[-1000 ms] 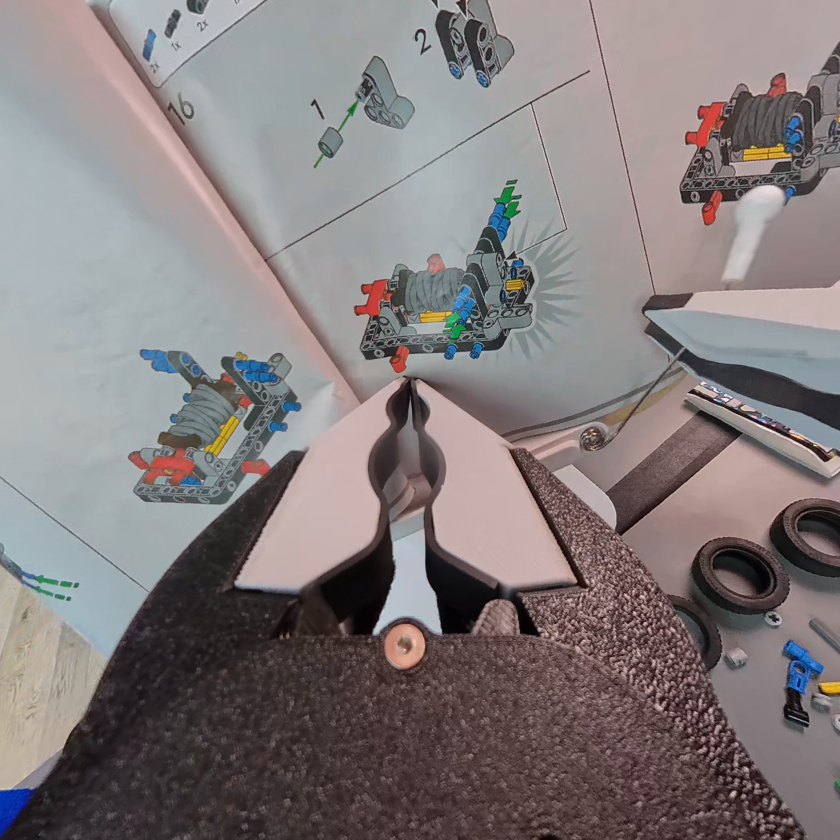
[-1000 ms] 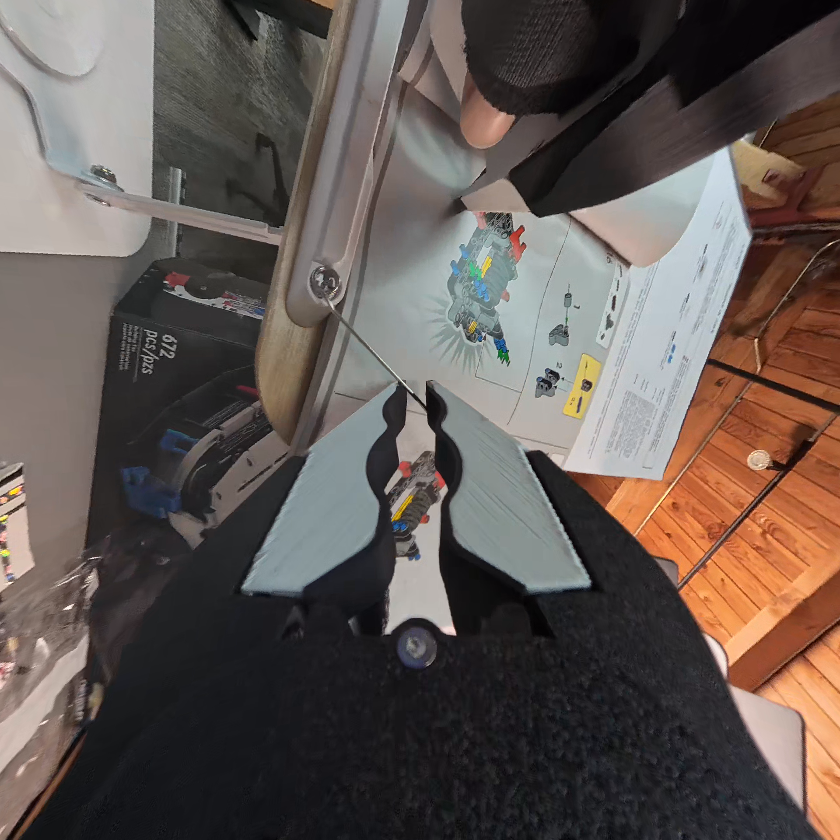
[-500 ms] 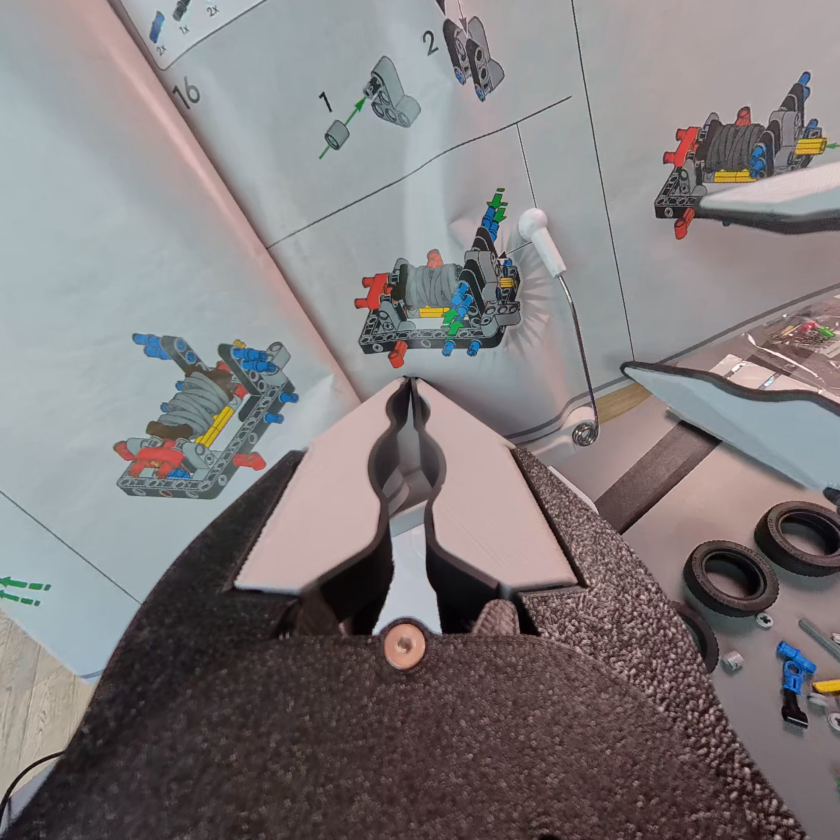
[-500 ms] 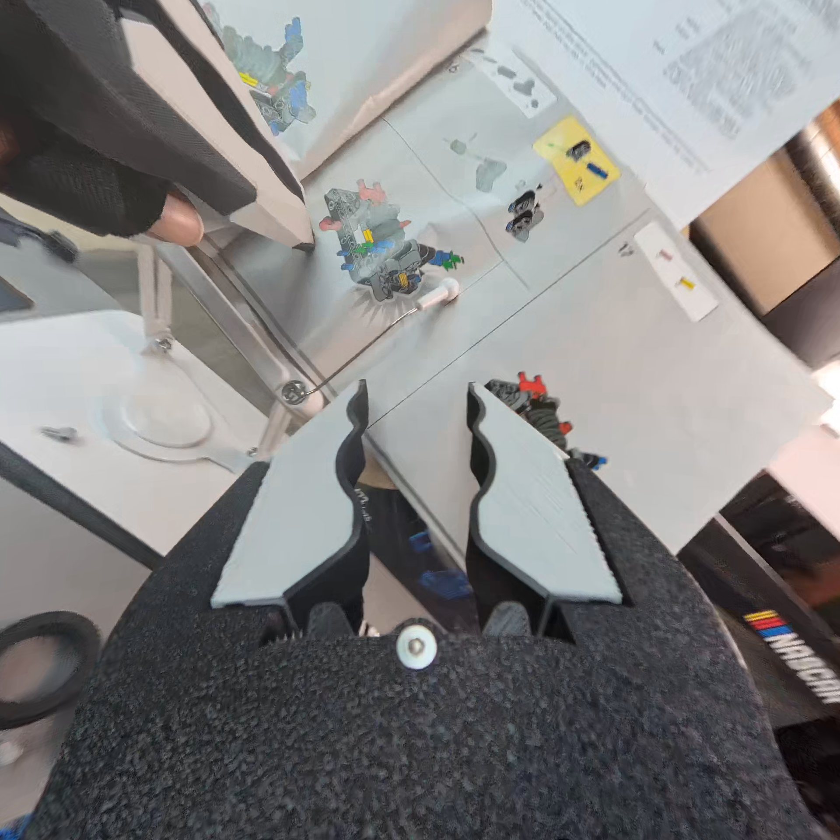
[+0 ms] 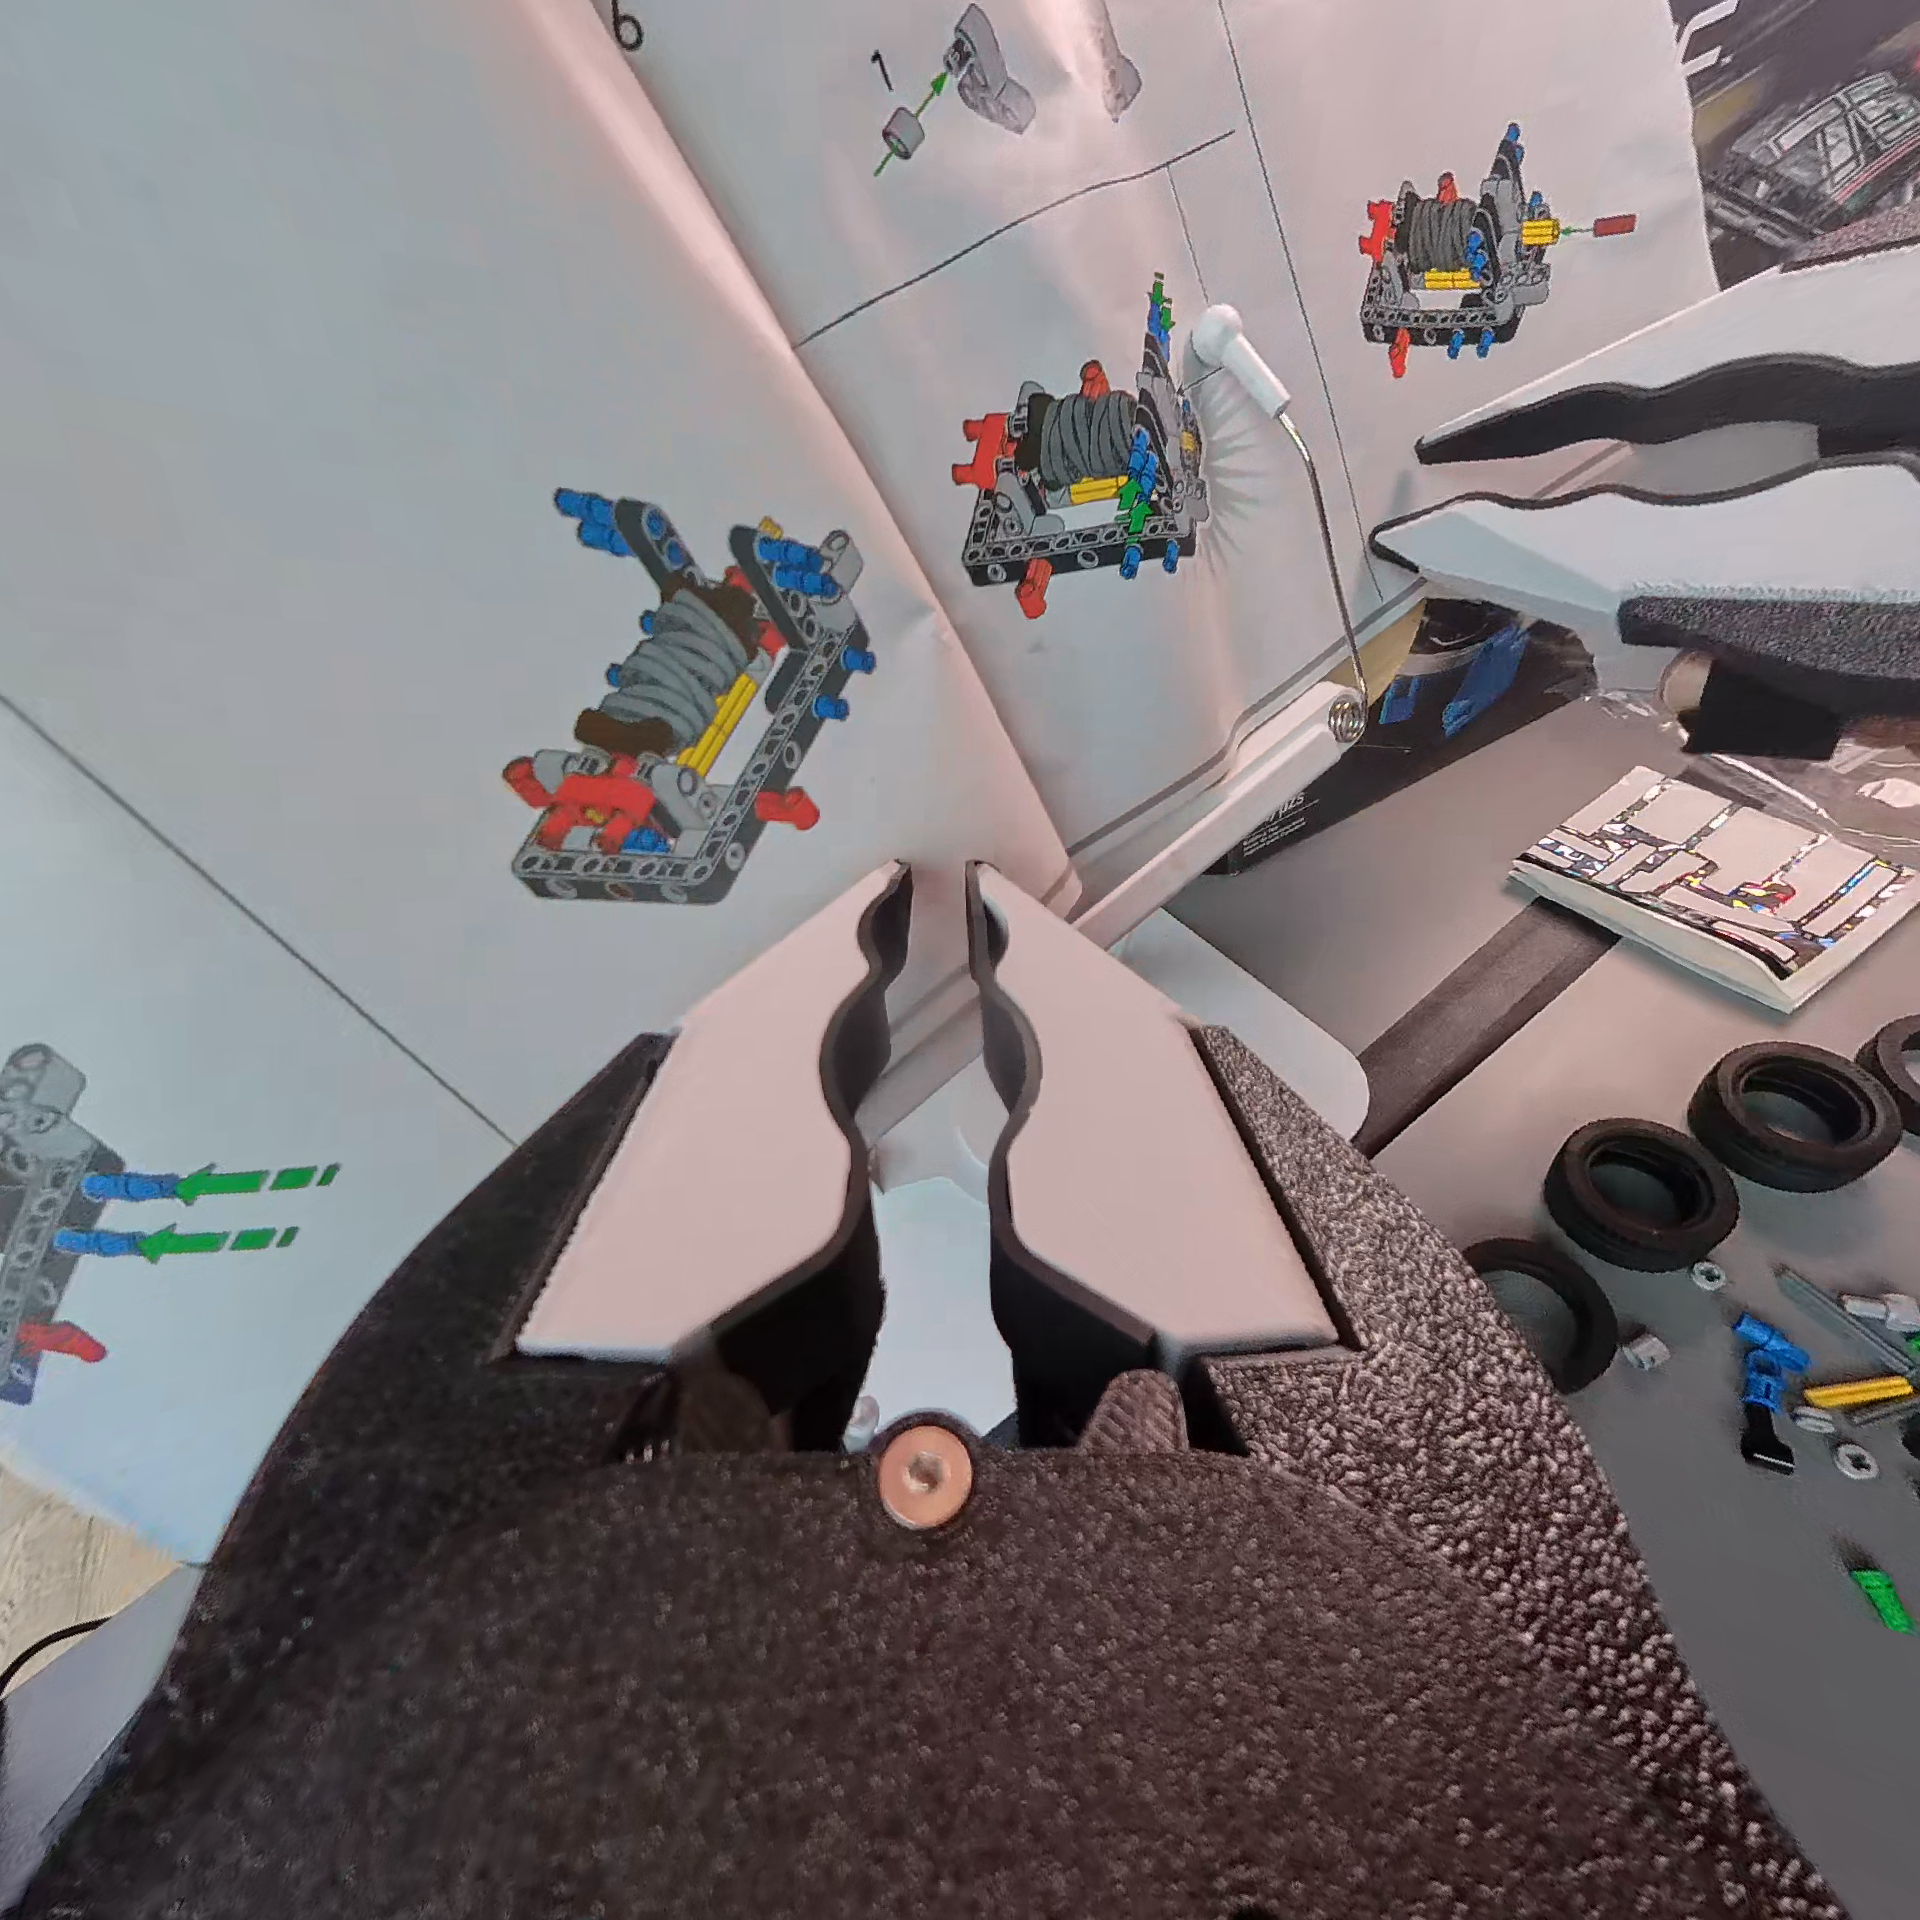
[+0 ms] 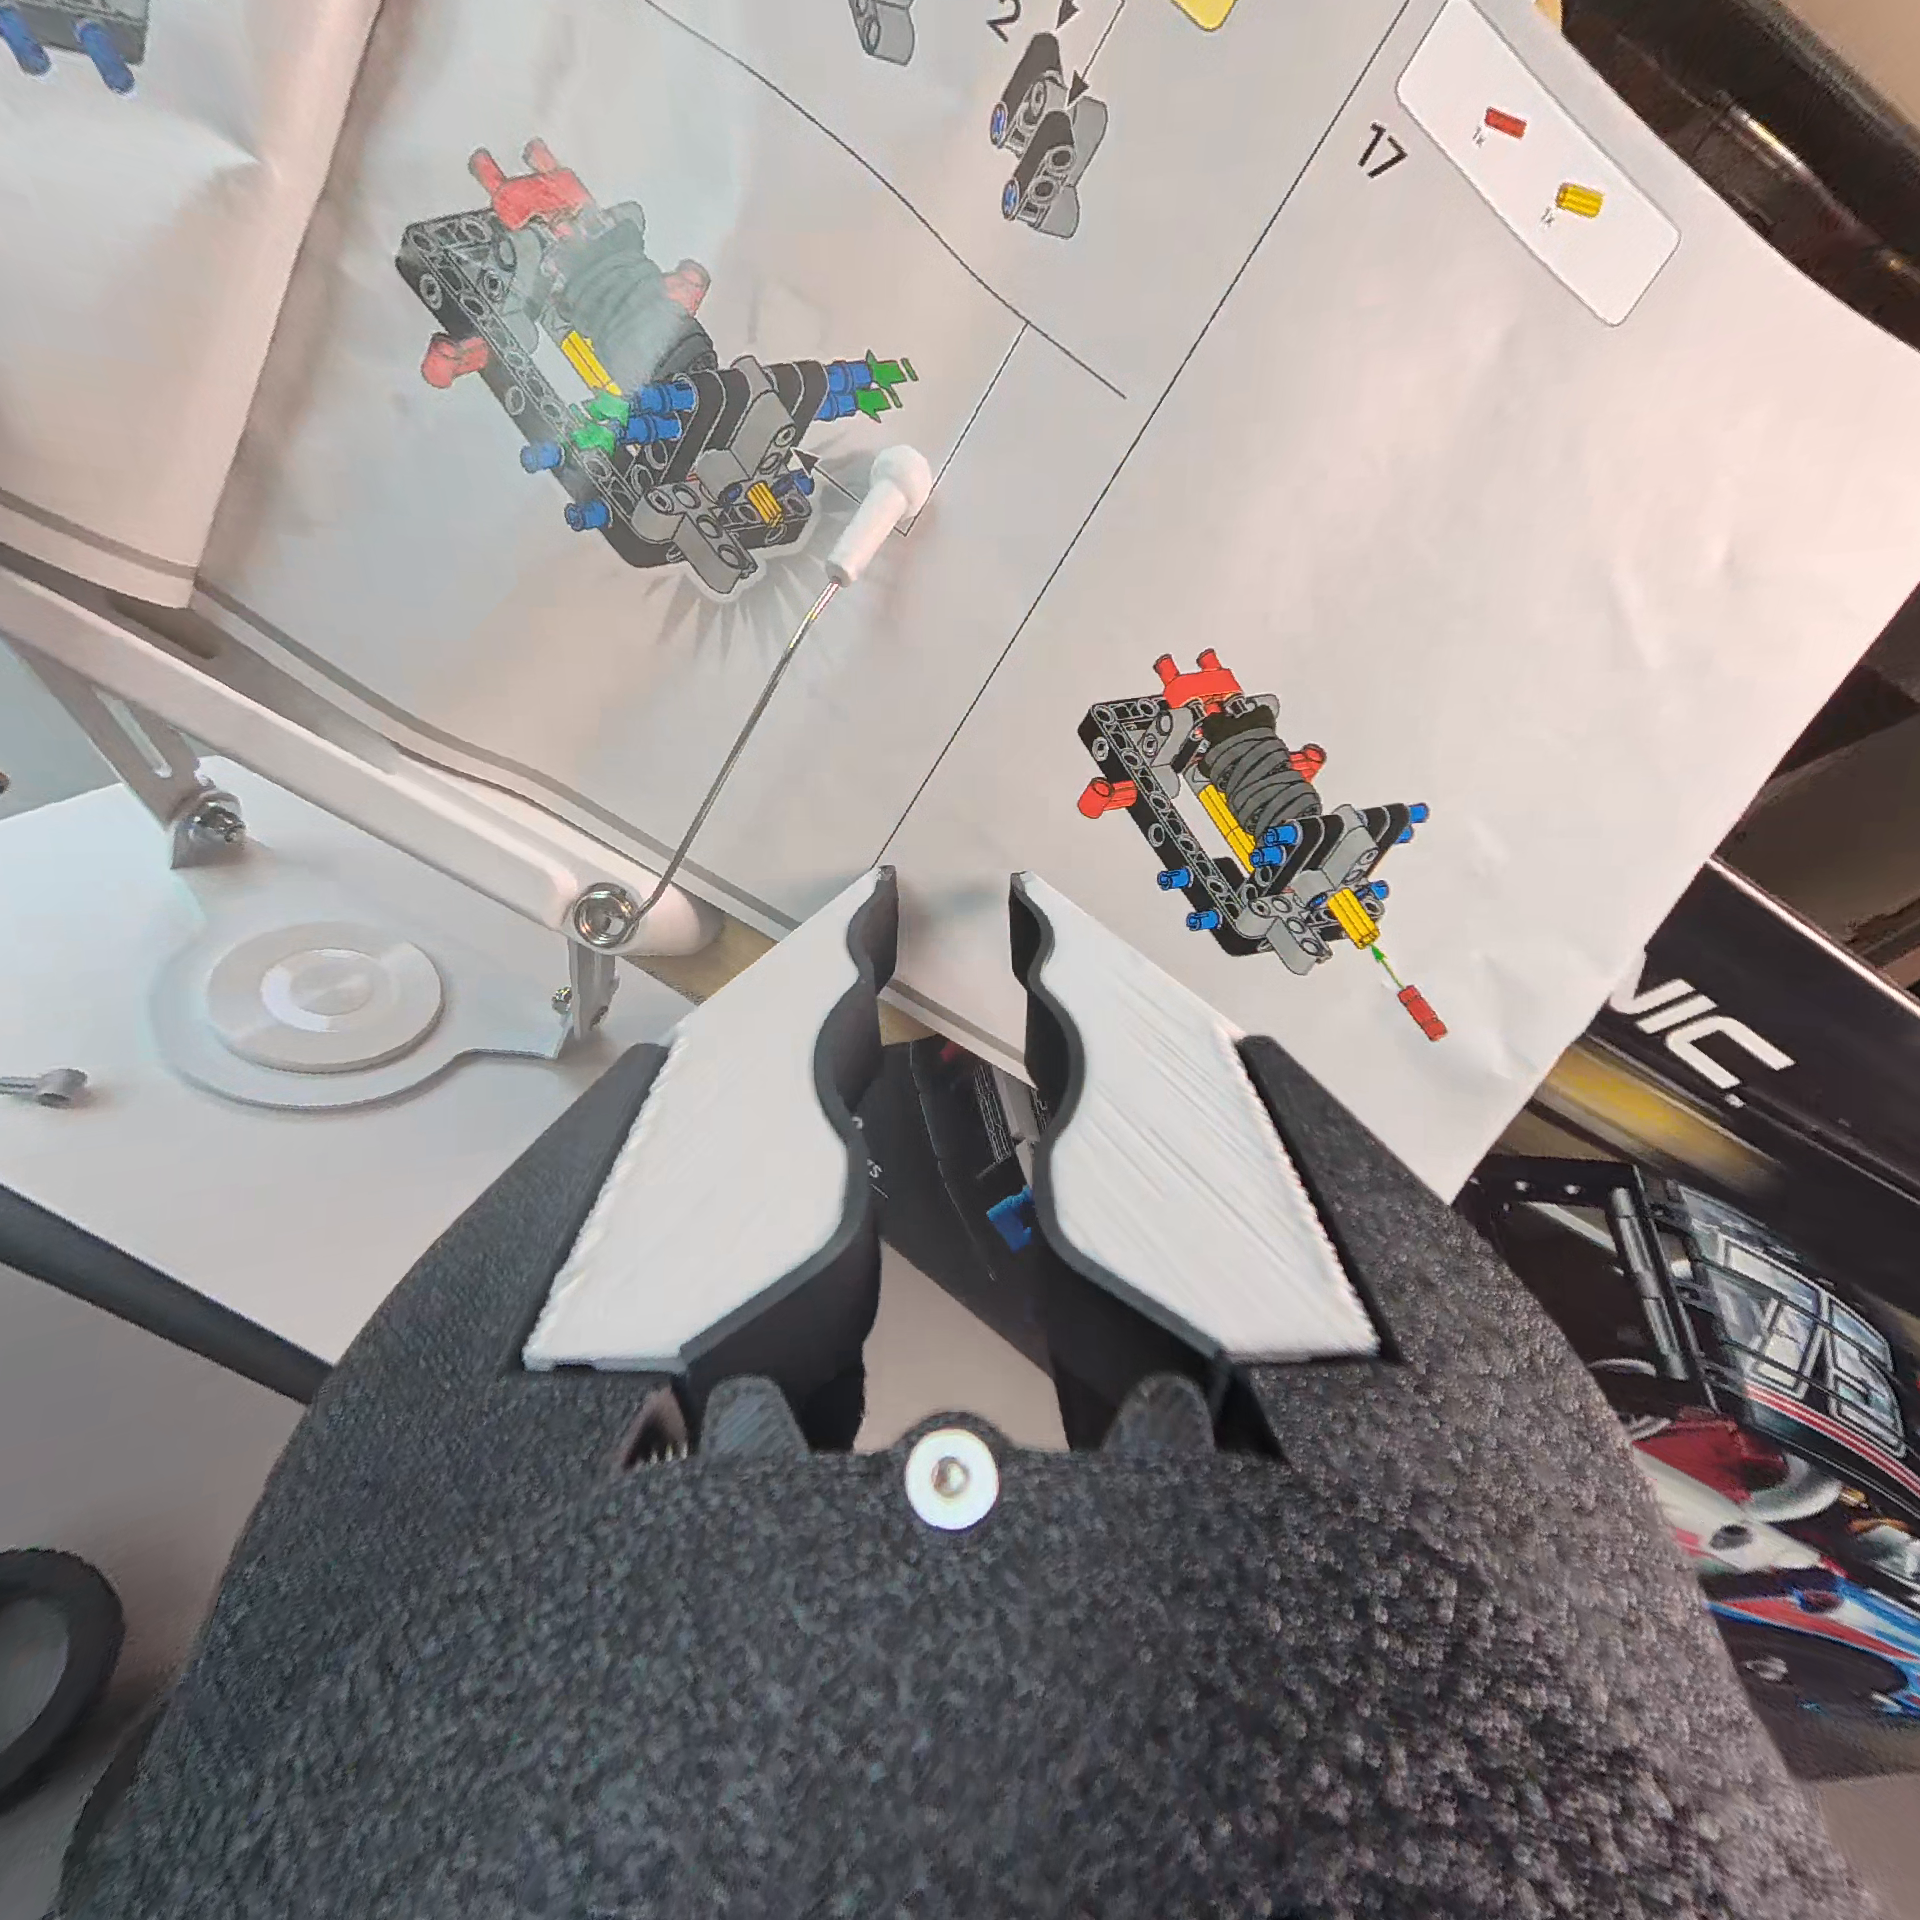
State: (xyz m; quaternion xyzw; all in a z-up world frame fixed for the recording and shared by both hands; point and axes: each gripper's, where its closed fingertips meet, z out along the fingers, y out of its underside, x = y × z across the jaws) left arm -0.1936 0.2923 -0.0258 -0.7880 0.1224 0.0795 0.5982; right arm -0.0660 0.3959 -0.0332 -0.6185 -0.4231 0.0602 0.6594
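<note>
Pointing at an open instruction booklet [image 5: 312, 364] propped on a white stand [image 5: 1226, 769], the left gripper [image 5: 937, 868] has its jaws parted by a narrow gap, nothing between them. Fingertips sit just in front of the booklet's lower edge near the centre fold; cannot tell whether they touch the paper. Left page lies to the left of the tips, right page up and to the right.

Next over, a wire page clip [image 5: 1242, 358] with a white tip presses on the right page; its coil is fixed to the stand's ledge.

Farther right, the right gripper [image 5: 1397, 494] shows side-on, jaws apart, tips near the right page's lower edge, well apart from the left gripper. Below it a black box [image 5: 1455, 717] sits behind the stand, then a sticker sheet [image 5: 1714, 883] lies flat on the grey table [image 5: 1351, 914]. Black tyres [image 5: 1640, 1195] and small loose parts [image 5: 1766, 1371] lie at far right.

Right wrist view, left to right: stand base with round disc [image 6: 322, 997], the wire page clip [image 6: 883, 499] lying on the page, then the right gripper [image 6: 951, 883], jaws clearly apart and empty. The booklet's bottom edge [image 6: 1351, 468] runs just beyond and between the tips; no contact visible. A black box [image 6: 1714, 1299] with a printed car picture sits at right, under the page.
</note>
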